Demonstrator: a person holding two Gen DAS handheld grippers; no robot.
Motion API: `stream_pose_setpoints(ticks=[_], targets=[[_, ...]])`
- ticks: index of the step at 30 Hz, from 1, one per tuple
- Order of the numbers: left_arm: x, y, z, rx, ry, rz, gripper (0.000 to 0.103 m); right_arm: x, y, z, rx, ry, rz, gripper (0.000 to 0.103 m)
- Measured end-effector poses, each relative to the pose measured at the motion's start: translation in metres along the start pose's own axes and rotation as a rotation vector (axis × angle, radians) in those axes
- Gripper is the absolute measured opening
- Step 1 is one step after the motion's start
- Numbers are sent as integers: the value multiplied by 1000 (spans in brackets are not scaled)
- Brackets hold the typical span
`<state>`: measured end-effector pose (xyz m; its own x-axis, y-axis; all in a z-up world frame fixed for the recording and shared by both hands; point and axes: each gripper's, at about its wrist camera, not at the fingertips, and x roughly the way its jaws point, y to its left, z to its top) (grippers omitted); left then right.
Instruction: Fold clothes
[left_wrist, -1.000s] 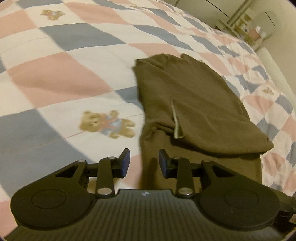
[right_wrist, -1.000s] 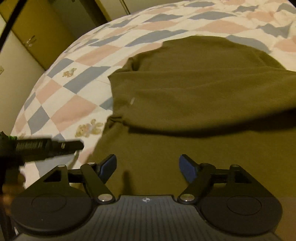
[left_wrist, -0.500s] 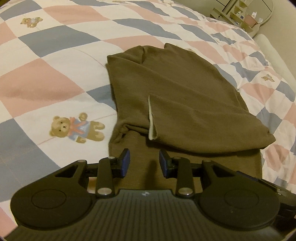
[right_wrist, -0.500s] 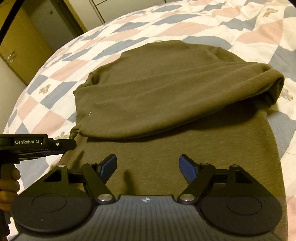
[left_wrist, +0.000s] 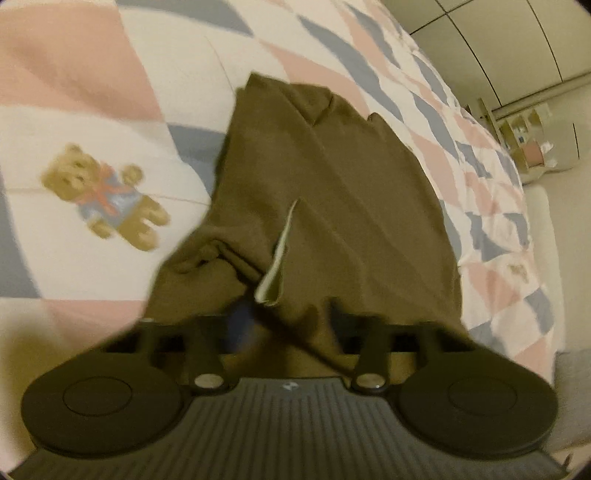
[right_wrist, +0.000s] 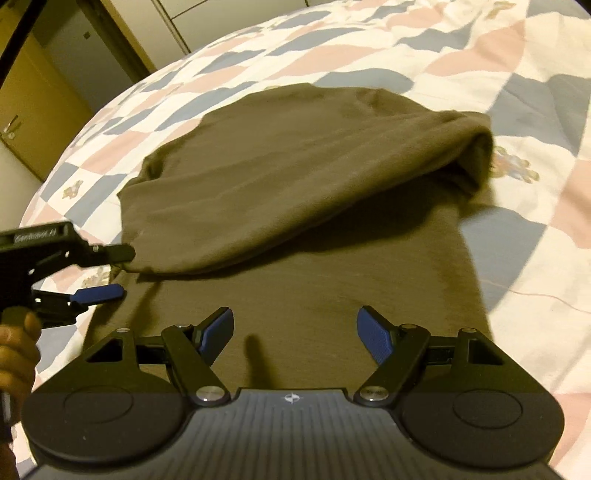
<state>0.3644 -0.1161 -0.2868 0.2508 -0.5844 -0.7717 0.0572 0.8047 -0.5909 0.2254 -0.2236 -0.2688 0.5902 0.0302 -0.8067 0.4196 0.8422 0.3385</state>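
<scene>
Bedroom scene: a bed with a pink, blue and white checked quilt (right_wrist: 517, 92), and an olive-brown top (right_wrist: 295, 177) lying on it, part folded, one layer doubled over the other.

The right wrist view is the only one that shows both tools. It also catches the yellow wardrobe doors (right_wrist: 37, 122) in the far left corner and a hand (right_wrist: 16, 350) gripping the left gripper (right_wrist: 118, 273) at the frame's left edge. The left wrist view gets the teddy bear print (left_wrist: 103, 199) on the quilt, a pale label (left_wrist: 275, 266) sticking out of the fabric, and a shelf unit (left_wrist: 524, 136) way off at the right.

The left gripper's fingers stand apart in both views, at the top's left edge, with a raised ridge of cloth running between them. The blue pad is motion-smeared, so I can't tell if it presses the cloth.

The right gripper (right_wrist: 295, 328) has its fingers wide apart over the bottom layer, nothing pinched.

From the left gripper, the top's long axis runs straight away up the bed. From the right one, the doubled-over layer lies across the frame, its rounded fold at the right.
</scene>
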Motion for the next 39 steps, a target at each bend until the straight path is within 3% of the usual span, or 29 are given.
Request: stream_pose_setpoints(ticks=[4, 6, 9, 11, 14, 16, 19, 22, 24, 26, 27, 28, 31, 34, 38, 39], targets=[[-37, -47, -5, 277, -164, -12, 1, 1, -8, -2, 10, -3, -11, 77], [-64, -59, -6, 387, -289, -7, 1, 0, -10, -1, 14, -6, -16, 76], [-81, -48, 4, 439, -383, 106, 1, -4, -15, 3, 32, -37, -32, 68], [-70, -27, 15, 419, -333, 195, 1, -9, -20, 8, 54, -80, -57, 67], [-49, -7, 20, 412, -266, 257, 1, -10, -24, 16, 74, -130, -95, 65], [-41, -4, 17, 426, -244, 270, 1, -8, -26, 21, 67, -150, -123, 56], [-41, 0, 16, 424, -245, 261, 1, -5, -23, 30, -1, -190, -218, 52], [-46, 6, 16, 407, -248, 237, 1, 1, -18, 39, -147, -207, -315, 52], [-48, 9, 14, 416, -234, 239, 1, 9, -6, 39, -327, -196, -375, 51], [-47, 9, 12, 429, -227, 237, 1, 21, 3, 32, -524, -161, -412, 27], [-45, 9, 10, 439, -220, 242, 1, 27, 5, 28, -606, -144, -420, 9], [-43, 9, 8, 452, -209, 253, 1, 27, 4, 27, -629, -151, -423, 10], [-38, 15, 1, 462, -178, 276, 2, 12, -32, 39, -278, -181, -297, 9], [-42, 24, -1, 422, -166, 279, 5, 12, -65, 39, 6, -136, -218, 9], [-50, 36, 9, 307, -155, 282, 16, 6, -67, 45, 89, -65, -210, 16], [-53, 40, 11, 263, -156, 265, 16, 2, -65, 46, 90, -55, -221, 25]])
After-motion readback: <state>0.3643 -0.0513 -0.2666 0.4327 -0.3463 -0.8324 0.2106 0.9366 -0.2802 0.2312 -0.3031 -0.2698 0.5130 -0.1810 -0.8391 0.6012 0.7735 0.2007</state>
